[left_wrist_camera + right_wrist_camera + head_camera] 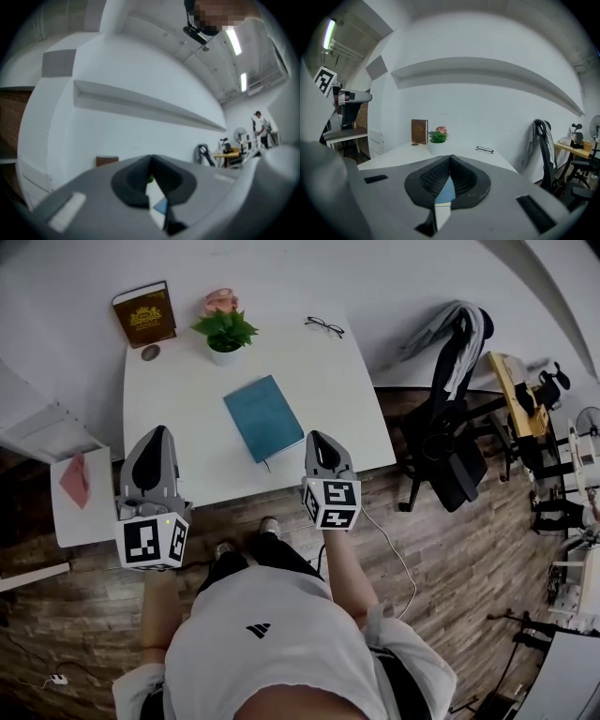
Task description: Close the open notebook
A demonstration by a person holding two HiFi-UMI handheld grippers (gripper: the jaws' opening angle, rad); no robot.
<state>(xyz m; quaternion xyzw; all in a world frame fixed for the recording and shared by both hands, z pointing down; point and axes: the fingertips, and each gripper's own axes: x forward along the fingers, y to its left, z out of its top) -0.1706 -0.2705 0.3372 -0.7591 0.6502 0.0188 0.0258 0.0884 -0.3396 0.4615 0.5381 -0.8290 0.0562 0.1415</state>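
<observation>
The teal notebook (263, 416) lies closed and flat on the white table (178, 390), a little right of its middle. A sliver of the notebook's cover (446, 190) shows through the slot below the right gripper's tips. My right gripper (317, 440) hovers over the table's near edge, just right of the notebook, jaws shut with nothing in them. My left gripper (157, 434) is held at the table's near left corner, pointing level, jaws shut and empty; in its own view the tips (150, 159) meet.
At the table's far side stand a brown book (144, 314), a small potted plant (226, 334), a pink object (221, 300) and a pair of glasses (324, 327). A black office chair (448, 437) with a grey garment stands right of the table. A low white side table (82, 495) carries a red paper.
</observation>
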